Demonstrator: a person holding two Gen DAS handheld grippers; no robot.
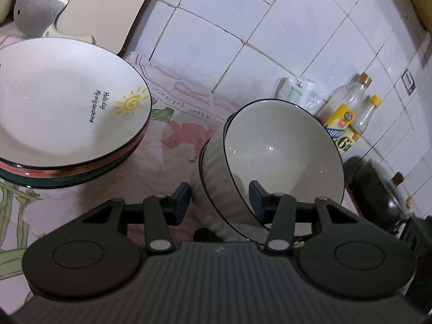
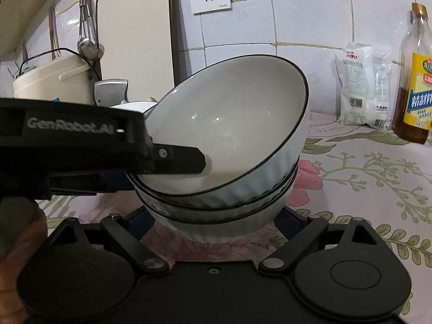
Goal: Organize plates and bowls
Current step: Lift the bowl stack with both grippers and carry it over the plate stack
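Observation:
A stack of white ribbed bowls with black rims [image 2: 229, 202] stands on the floral cloth. The top bowl [image 2: 224, 132] is tilted in the stack. My left gripper [image 1: 220, 199] straddles the top bowl's rim [image 1: 216, 186], one finger inside and one outside, jaws spread with a gap; it shows from the left in the right wrist view [image 2: 186, 159]. My right gripper [image 2: 216, 224] is open around the base of the stack. A stack of plates [image 1: 62, 108], the top one white with a yellow sun, sits at left.
Oil bottles [image 1: 348, 108] and a white bag [image 2: 361, 83] stand against the tiled wall at right. A dark pot [image 1: 378, 191] is at the far right. A cream rice cooker [image 2: 51, 81] and a cleaver [image 1: 37, 10] stand behind the plates.

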